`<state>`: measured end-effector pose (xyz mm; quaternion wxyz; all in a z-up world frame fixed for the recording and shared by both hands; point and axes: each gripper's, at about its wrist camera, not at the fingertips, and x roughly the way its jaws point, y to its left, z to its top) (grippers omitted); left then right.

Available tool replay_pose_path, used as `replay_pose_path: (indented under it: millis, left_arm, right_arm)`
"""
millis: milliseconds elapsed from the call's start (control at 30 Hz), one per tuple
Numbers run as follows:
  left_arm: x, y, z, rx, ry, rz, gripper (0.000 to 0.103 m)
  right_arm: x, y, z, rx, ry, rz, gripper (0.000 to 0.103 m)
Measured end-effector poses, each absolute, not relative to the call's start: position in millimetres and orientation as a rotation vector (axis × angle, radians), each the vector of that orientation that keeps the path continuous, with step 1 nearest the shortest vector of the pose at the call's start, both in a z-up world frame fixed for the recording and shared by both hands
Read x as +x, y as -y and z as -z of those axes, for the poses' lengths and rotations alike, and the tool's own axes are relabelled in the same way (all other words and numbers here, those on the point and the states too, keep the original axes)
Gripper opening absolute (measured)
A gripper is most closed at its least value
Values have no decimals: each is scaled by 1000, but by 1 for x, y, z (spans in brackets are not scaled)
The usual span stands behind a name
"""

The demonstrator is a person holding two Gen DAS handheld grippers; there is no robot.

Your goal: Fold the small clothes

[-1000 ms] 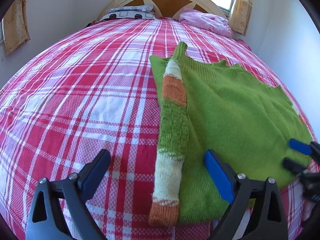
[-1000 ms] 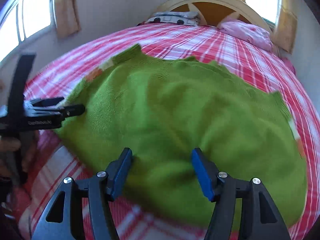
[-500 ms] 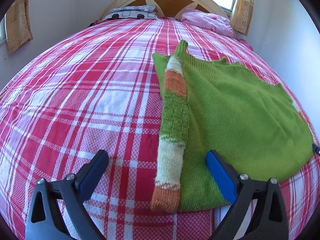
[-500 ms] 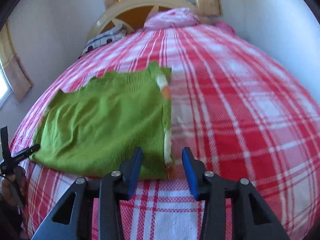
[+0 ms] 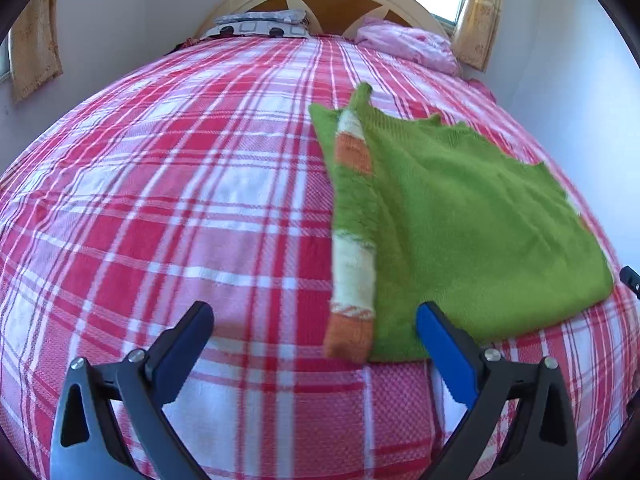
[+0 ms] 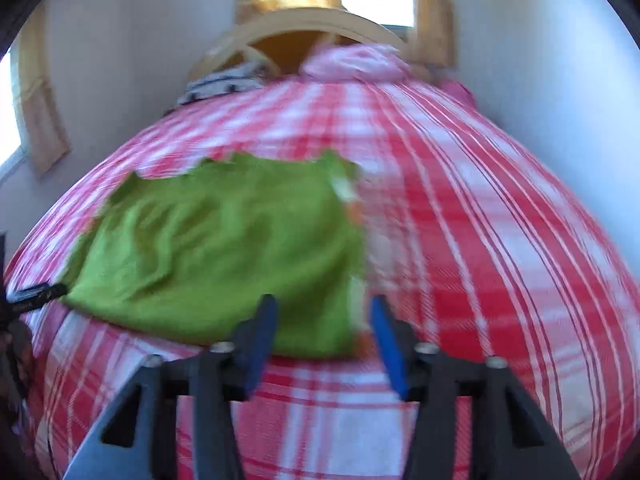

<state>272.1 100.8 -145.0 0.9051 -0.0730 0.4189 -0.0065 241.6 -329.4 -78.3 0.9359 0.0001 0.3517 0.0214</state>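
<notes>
Sweater (image 5: 460, 216) flat on bed (image 5: 160, 200), sleeve (image 5: 356, 240) folded in along one edge; between folds, left gripper (image 5: 314, 332) spread wide and empty, right gripper (image 6: 322, 320) half spread, just opening, empty; next, judged: grasp hem corners, fold toward collar.

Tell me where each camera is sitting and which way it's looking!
Left wrist view: rides on the left gripper, looking down the red-and-white checked bedspread toward the arched wooden headboard; its wide-open blue-padded fingers show, empty.
Right wrist view: rides on the right gripper, facing the headboard too; its blue-padded fingers show, jaws just opening, nothing between them, and the other gripper's tip peeks in at the left edge.
Both see the folded green knitted sweater and its striped sleeve.
</notes>
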Motion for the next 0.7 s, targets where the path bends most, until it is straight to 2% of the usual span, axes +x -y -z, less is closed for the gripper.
replay_pose_path:
  millis: [400,700]
  left_arm:
    - [339,-117,127,-185,-804,84,103]
    - [406,-115,143,-302,-870,301,103]
  right_arm:
    - [264,204,102,-244,-754,-268,55]
    - [253,125,118,-467,-724,-351,55]
